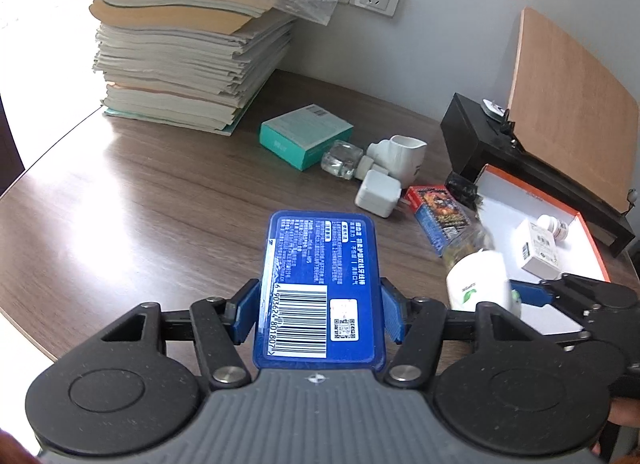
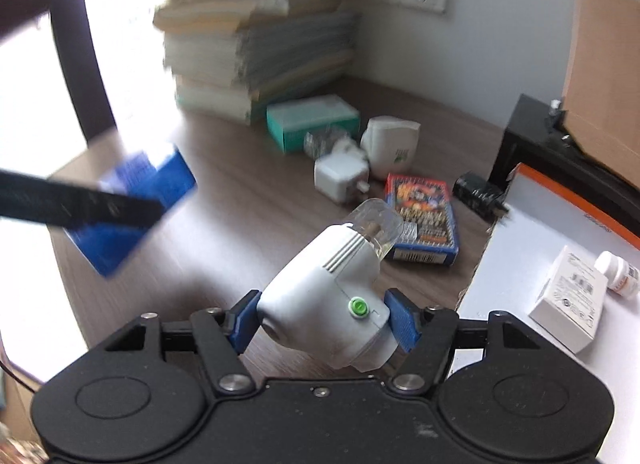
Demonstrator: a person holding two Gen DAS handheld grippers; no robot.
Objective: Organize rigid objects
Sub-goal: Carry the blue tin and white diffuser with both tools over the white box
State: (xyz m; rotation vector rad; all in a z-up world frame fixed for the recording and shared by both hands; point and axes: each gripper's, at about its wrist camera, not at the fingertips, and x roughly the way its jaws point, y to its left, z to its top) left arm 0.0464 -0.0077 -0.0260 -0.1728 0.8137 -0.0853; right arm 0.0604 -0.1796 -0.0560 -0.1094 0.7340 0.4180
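Across the desk [image 1: 140, 203], clutter to sort. At 11 o'clock, a tall paper stack [image 1: 180, 63]; at 3 o'clock, the tray [image 1: 500, 199], white inside with an orange rim.

Left claw [image 1: 320, 312] clenched on the blue case [image 1: 320, 264], gripped near its barcode end and carried above the desk, far end jutting toward 12 o'clock. Likely to pivot or slide out if swung fast, given so much overhang.

Right claw [image 2: 324, 320] grasping the device [image 2: 328, 296], a rounded white body with a clear cap pointing to 1 o'clock, held above the desk just short of the tray edge. Curved shell between flat pads, so probably prone to twisting or squirting loose. Also some risk of clipping the tray rim, or of knocking the small box [image 2: 568, 300] and bottle [image 2: 616, 272] already lying inside at 3 o'clock.

With both claws close together, a chance of collision on the way to the tray.

Left view only: sharp print on the case, and a firm grip on both its sides. Right view only: the green button and the pads' seat on the device, which is just a white blur at 4 o'clock in the left view; the case blurred at 9 o'clock here.
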